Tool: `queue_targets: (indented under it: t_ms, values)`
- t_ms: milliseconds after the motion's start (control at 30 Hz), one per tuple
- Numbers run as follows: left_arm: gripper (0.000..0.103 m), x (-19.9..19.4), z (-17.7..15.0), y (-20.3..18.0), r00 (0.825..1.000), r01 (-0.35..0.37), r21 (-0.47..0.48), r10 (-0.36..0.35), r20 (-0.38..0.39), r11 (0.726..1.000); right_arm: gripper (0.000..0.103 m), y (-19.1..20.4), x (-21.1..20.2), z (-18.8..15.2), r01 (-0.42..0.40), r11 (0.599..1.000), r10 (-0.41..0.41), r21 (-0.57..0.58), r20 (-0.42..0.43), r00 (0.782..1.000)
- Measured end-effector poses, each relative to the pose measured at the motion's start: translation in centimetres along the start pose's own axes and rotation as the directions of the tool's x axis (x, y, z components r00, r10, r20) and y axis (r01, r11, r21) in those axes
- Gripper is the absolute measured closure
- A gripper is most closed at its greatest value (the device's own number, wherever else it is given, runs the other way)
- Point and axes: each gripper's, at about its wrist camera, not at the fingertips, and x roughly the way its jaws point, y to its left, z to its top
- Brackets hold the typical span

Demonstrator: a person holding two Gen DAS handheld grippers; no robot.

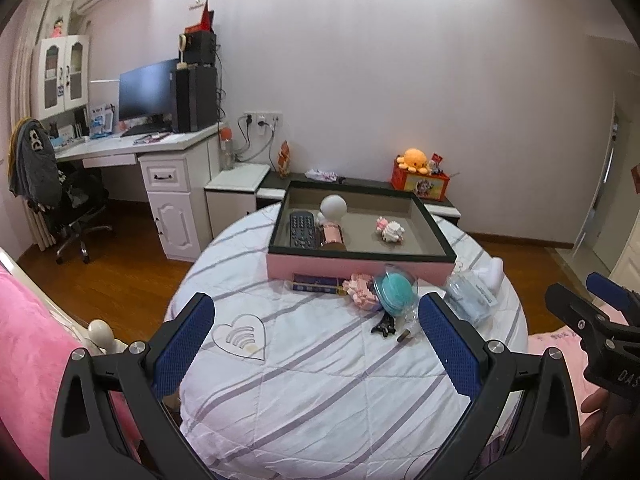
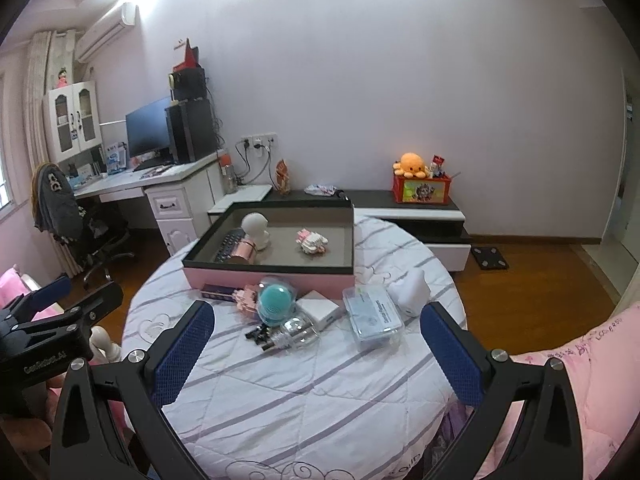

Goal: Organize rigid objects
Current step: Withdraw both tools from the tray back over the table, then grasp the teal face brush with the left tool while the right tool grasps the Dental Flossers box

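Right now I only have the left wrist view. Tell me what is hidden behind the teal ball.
Observer: A white square box lies just right of the teal ball, in front of the pink tray.
Operator: Describe the clear case that is half hidden for me.
Observer: The clear case lies flat, printed label facing up.
Operator: Report the right gripper.
Observer: The right gripper is open and holds nothing.

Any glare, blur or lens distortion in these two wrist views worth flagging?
Left wrist view: ceiling light blown out at top, strong fisheye bending, dark corners; the pink box is sharp. Right wrist view: two glare patches on the ceiling, same bending; the clear case is slightly soft.
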Motion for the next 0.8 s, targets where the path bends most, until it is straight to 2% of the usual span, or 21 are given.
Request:
queue_targets:
  t_ms: [367,567,800]
  values:
    - [0.000,7.8,-0.7,-3.2,0.992,0.062,0.042,-0.057,-0.108,0.997,0.000,-3.9,7.4,-1.8,0.049,0.999,-0.045,0.020,-0.154,0.987]
    - [0.000,12.4,-0.7,-5.3,0.985,0.071,0.063,-0.060,-0.161,0.995,0.000,-5.6,12.0,-2.5,0.040,0.999,-0.031,0.037,-0.226,0.974]
    - [0.000,16.8,-0.7,-7.4,0.975,0.071,0.102,-0.048,-0.216,0.992,0.001,-6.7,15.3,-3.2,0.020,0.998,-0.002,0.064,-0.271,0.963]
